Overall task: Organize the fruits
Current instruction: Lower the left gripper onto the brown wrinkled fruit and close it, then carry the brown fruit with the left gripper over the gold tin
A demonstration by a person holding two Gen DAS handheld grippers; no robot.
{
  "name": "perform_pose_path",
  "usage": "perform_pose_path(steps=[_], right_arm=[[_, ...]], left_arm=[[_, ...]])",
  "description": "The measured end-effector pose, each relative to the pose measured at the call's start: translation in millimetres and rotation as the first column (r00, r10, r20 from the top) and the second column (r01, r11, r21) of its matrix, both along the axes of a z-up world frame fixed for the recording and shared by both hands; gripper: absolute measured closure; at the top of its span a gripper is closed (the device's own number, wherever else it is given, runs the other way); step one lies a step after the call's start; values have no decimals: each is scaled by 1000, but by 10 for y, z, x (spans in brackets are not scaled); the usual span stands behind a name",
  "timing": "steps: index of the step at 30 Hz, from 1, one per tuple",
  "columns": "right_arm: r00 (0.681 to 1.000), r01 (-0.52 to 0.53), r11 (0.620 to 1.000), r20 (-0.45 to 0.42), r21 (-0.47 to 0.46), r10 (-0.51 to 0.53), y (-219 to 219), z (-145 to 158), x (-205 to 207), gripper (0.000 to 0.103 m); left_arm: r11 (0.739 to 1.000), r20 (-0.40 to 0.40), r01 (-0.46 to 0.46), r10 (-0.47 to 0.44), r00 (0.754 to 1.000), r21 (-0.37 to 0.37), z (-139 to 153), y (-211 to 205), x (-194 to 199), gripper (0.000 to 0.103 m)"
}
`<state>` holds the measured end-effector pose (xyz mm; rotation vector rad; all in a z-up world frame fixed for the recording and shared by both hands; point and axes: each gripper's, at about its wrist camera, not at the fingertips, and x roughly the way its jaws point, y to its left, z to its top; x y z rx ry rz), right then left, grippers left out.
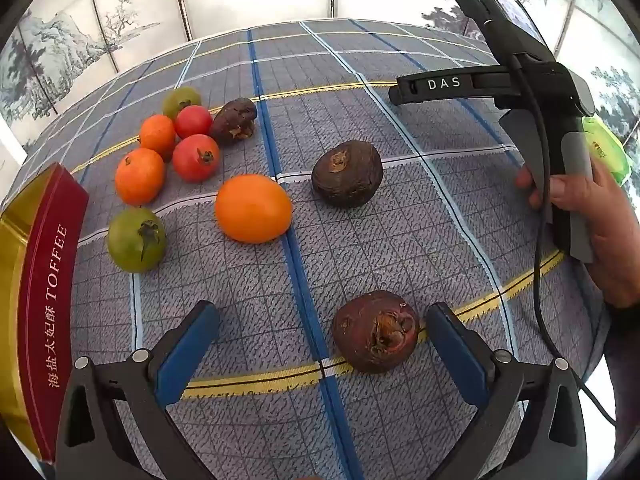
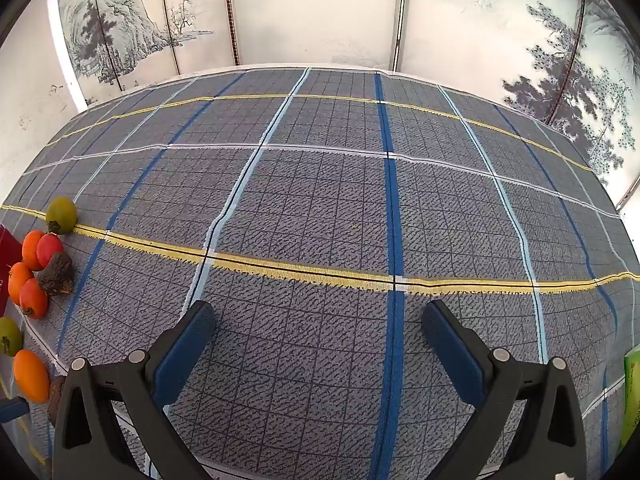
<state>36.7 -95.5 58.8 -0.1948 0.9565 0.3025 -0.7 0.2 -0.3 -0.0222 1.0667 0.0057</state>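
My left gripper (image 1: 320,344) hung wide open over the desk (image 1: 400,240), a brown fruit (image 1: 375,331) between its fingers, untouched. My right gripper (image 2: 318,340) gaped over bare cloth.

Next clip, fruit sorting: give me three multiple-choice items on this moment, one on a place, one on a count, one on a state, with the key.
1. Where is the red TOFFEE box in the left wrist view?
A. at the left edge
B. in the centre
C. at the far right

2. How many green fruits lie on the cloth?
A. none
B. two
C. five

3. What is the state of the left tool?
A. shut on the large orange fruit
B. open, holding nothing
C. shut on a cloth fold

Key: 1 A, the box fills the left border. 2 B, one green fruit lies near the box, another behind the cluster. 3 B, its fingers stand wide apart; a dark wrinkled fruit sits ungripped beside one of them.
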Motion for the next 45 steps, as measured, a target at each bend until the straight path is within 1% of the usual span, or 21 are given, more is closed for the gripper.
perform_pose_path(steps=[8,12,18,26,31,38,39,41,42,43,45], right_arm=[[1000,0,1000,-1,2,0,-1,0,0,0],[1000,0,1000,0,2,0,0,-1,0,0],[1000,0,1000,-1,2,0,0,0,0,0],[1000,0,1000,-1,2,0,-1,0,2,0],[1000,0,1000,-1,2,0,-2,-1,4,0],[1000,0,1000,-1,2,0,-2,-1,4,0],[1000,0,1000,-1,2,0,-2,-1,4,0],[1000,0,1000,-1,2,0,-2,-1,4,0],[1000,0,1000,-1,2,0,-2,-2,4,0],[1000,0,1000,-1,2,0,-2,-2,4,0],[1000,0,1000,-1,2,0,-2,-2,4,0]], left_arm=[[1000,-17,-12,12,1000,0,-31,25,48,0],[1000,-7,-15,15,1000,-1,-23,32,68,0],[999,18,-40,40,999,0,-39,8,-32,0],[999,19,-53,53,998,0,-1,-27,-85,0],[998,5,-68,68,998,0,20,-38,-76,0],[998,34,-70,70,997,-4,35,-47,-133,1],[998,40,-67,67,997,-4,41,-54,-144,3],[999,71,-38,38,997,-4,84,-97,-195,19],[1000,85,-12,12,996,-3,116,-136,-218,43],[1000,90,17,-17,996,-3,147,-183,-232,63],[999,80,27,-29,996,23,173,-245,-243,63]])
